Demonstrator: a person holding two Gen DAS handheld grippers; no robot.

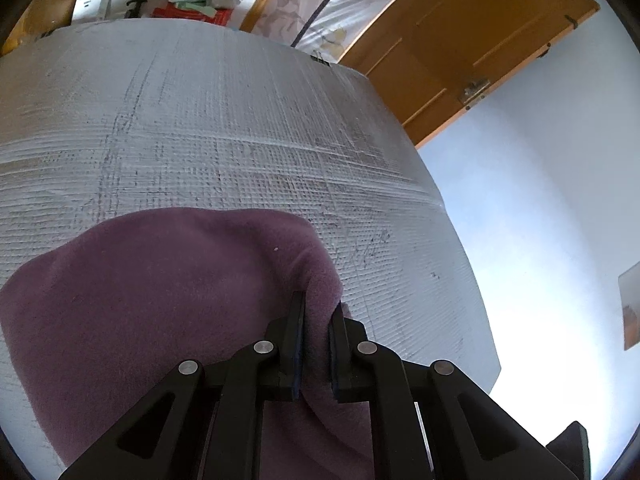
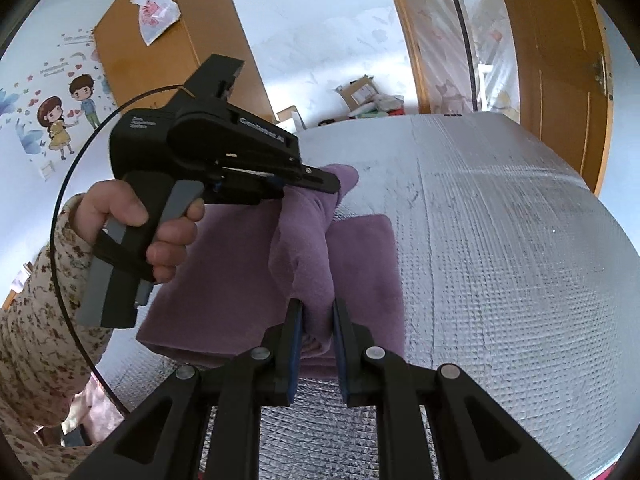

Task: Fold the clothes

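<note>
I hold a purple fleece garment [image 2: 360, 264] over a silver quilted table cover [image 2: 500, 240]. My left gripper [image 1: 318, 316] pinches one raised corner; my right gripper [image 2: 318, 316] pinches the other. The lower part already lies flat and doubled; I judge this fold half finished, with laying down and smoothing left.

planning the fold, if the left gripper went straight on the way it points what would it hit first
The left gripper is already shut on the purple cloth, pointing down. Just past the pinched edge lies the silver mat, so it would probably meet that first; depth is hard to judge.
</note>
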